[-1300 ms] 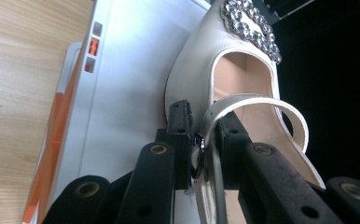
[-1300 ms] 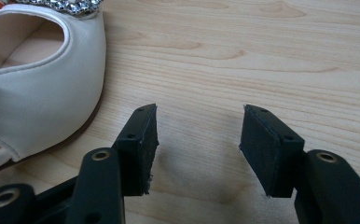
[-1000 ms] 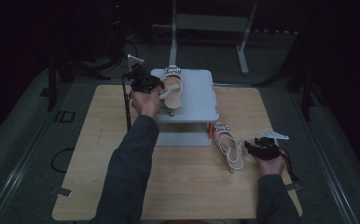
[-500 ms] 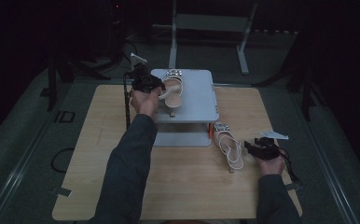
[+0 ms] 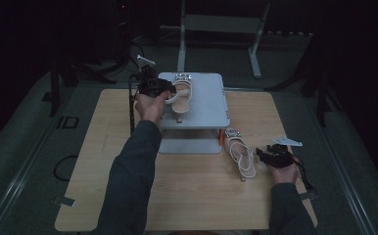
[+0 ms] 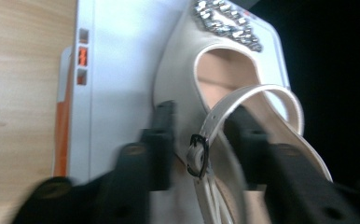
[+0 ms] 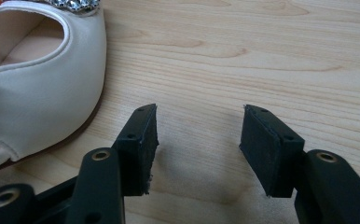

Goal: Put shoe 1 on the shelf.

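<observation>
A cream sandal (image 5: 181, 94) with a jewelled toe lies on a grey raised platform (image 5: 206, 105). My left gripper (image 5: 163, 93) is at its heel end. In the left gripper view the jaws (image 6: 201, 112) have just been opening; the buckled ankle strap (image 6: 197, 154) runs loose between them and the pads stand off it. The matching sandal (image 5: 240, 152) lies on the wooden table in front of the platform. My right gripper (image 5: 259, 153) rests just right of it, open, with only bare wood between its fingers (image 7: 197, 121); the sandal's side (image 7: 43, 93) is to their left.
The wooden table (image 5: 192, 196) has free room in front and at the left. The platform has an orange-marked lower edge (image 6: 61, 121). Beyond the table stand a metal frame (image 5: 221, 24) and dark stands on the floor.
The left gripper's jaws have spread apart at the strap of the sandal on the platform. Both hands and both sandals keep their places.
</observation>
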{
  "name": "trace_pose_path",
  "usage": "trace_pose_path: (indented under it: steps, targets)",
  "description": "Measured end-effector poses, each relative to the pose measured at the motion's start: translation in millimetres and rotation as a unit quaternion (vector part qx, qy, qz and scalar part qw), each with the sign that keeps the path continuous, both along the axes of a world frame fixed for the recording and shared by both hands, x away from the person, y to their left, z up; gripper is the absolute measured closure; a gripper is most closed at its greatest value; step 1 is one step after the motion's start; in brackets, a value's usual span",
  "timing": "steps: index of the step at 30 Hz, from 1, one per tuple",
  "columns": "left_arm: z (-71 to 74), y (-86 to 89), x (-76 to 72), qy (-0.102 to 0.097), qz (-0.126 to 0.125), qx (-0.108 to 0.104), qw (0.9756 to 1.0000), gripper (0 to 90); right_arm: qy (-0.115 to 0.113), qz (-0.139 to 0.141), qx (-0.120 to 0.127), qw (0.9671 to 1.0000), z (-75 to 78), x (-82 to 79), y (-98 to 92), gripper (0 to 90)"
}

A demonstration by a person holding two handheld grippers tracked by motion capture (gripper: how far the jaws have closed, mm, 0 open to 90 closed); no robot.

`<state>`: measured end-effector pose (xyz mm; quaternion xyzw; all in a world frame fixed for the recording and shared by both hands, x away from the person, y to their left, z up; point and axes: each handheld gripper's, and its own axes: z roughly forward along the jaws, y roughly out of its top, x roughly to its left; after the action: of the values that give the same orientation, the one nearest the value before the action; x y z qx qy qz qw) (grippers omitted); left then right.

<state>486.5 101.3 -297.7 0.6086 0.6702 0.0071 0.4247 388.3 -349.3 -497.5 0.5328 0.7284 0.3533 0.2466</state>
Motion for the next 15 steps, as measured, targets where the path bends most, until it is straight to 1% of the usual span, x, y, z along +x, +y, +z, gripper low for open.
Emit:
trace_pose_path:
  steps: [1, 2, 3, 5, 6, 7, 8, 11, 12, 14, 15]
  targets:
    - [1.4, 0.1, -1.3, -0.011, -0.002, -0.001, 0.9999, 54.4, 0.0, 0.0, 0.001, 1.0, 0.0, 0.0, -0.1, 45.7]
    - [1.4, 0.1, -1.3, -0.011, -0.002, -0.001, 0.9999, 52.6, 0.0, 0.0, 0.001, 1.0, 0.0, 0.0, -0.1, 45.7]
    - [4.2, 0.6, -3.6, -0.027, -0.003, -0.006, 0.9996, 52.6, -0.001, 0.0, 0.001, 1.0, 0.1, 0.0, -0.4, 45.7]
    - [7.9, 1.2, -6.7, -0.049, -0.006, -0.009, 0.9988, 48.5, 0.001, 0.0, 0.001, 1.0, -0.2, 0.2, -0.2, 45.7]
    - [9.6, 1.7, -8.0, -0.057, -0.009, -0.013, 0.9982, 48.5, 0.001, 0.0, 0.001, 1.0, -0.2, 0.2, -0.2, 45.7]
    - [11.0, 2.4, -9.2, -0.065, -0.013, -0.021, 0.9976, 48.0, 0.001, 0.0, 0.001, 1.0, -0.3, 0.2, -0.1, 45.7]
    - [12.5, 2.9, -10.4, -0.075, -0.01, -0.027, 0.9967, 47.6, 0.001, 0.0, 0.001, 1.0, -0.2, 0.2, 0.0, 45.7]
    - [16.7, 6.4, -13.1, -0.104, -0.01, -0.048, 0.9934, 45.5, 0.001, 0.0, 0.0, 1.0, -0.2, 0.1, -0.1, 45.7]
    - [17.9, 7.4, -13.7, -0.111, -0.008, -0.05, 0.9926, 45.5, 0.001, 0.0, 0.0, 1.0, -0.2, 0.1, -0.1, 45.7]
    - [19.5, 10.4, -14.7, -0.116, -0.011, -0.053, 0.9918, 45.6, 0.002, 0.0, 0.0, 1.0, -0.3, 0.2, 0.0, 45.7]
    - [19.9, 12.3, -15.3, -0.12, -0.014, -0.047, 0.9916, 45.6, 0.002, 0.0, -0.001, 1.0, -0.4, 0.3, 0.0, 45.7]
